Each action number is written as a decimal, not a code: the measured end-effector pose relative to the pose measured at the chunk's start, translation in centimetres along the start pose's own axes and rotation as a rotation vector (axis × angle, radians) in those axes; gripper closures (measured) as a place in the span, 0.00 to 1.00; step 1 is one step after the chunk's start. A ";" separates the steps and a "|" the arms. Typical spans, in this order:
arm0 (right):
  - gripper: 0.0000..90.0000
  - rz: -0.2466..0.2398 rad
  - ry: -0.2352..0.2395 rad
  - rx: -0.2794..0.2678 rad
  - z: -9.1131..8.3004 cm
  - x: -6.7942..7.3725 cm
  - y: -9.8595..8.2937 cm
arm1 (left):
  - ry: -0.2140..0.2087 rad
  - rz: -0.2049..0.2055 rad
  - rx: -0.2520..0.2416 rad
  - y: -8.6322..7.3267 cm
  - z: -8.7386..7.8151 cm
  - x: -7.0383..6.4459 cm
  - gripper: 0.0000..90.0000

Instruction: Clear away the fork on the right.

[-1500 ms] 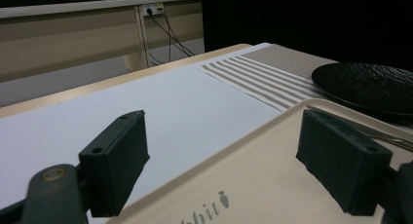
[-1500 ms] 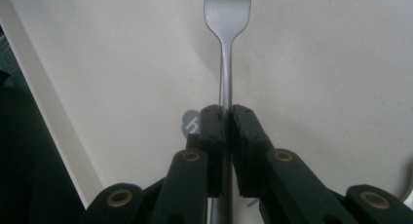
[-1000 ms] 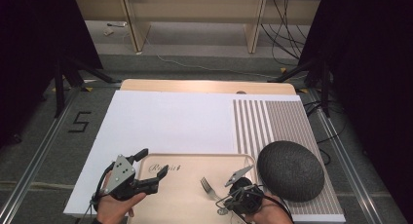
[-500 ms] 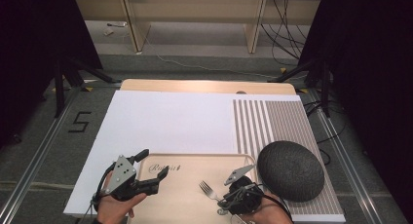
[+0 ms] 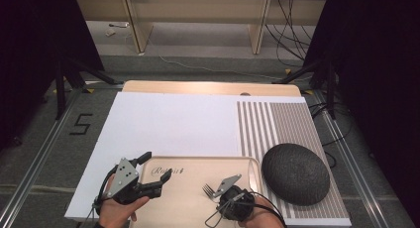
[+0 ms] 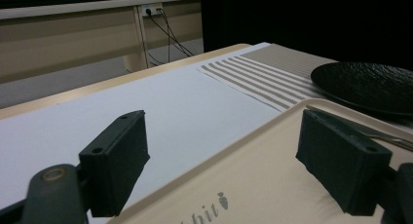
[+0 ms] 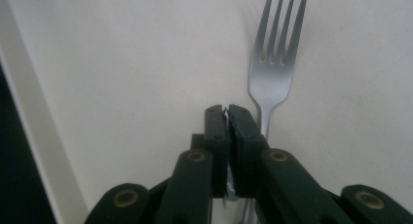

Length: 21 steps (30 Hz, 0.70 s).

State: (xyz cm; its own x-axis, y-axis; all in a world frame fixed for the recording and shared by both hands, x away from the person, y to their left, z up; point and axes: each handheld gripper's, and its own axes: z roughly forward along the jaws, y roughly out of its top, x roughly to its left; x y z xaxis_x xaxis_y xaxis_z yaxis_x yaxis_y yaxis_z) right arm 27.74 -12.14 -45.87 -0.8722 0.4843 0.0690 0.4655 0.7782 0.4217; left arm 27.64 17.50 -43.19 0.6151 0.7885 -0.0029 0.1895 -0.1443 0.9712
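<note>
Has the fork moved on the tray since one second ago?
Yes. The fork shifted slightly left, away from the black plate, with the right gripper shut on it.

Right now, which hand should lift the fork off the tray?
Right. The right gripper already has its fingers shut on the fork over the tray. The left gripper is open, off beside it.

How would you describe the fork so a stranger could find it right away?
Look at the beige tray at the table's near edge, left of the dark round plate. The fork lies on it, handle clamped in the right gripper. It is the tray's one silver, four-tined piece.
</note>
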 end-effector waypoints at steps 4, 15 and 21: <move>1.00 -0.011 -0.029 0.022 0.3 -0.1 0.0 | 0.000 -0.004 -0.009 0.1 -0.1 0.0 0.20; 1.00 0.014 -0.108 0.032 0.0 -1.1 -0.3 | 0.002 -0.002 -0.009 0.2 -0.2 0.0 0.20; 1.00 0.022 -0.138 0.047 -0.3 -1.6 -0.6 | -0.003 -0.003 -0.008 0.2 -0.1 -0.1 0.20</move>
State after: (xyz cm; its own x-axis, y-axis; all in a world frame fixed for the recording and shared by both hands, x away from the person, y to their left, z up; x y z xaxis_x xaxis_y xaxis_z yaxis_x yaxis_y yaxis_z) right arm 28.79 -13.50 -46.01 -0.8343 0.5492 -0.0483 0.4937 0.7832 0.3781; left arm 27.56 17.50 -43.00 0.6168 0.7871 -0.0069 0.1853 -0.1367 0.9731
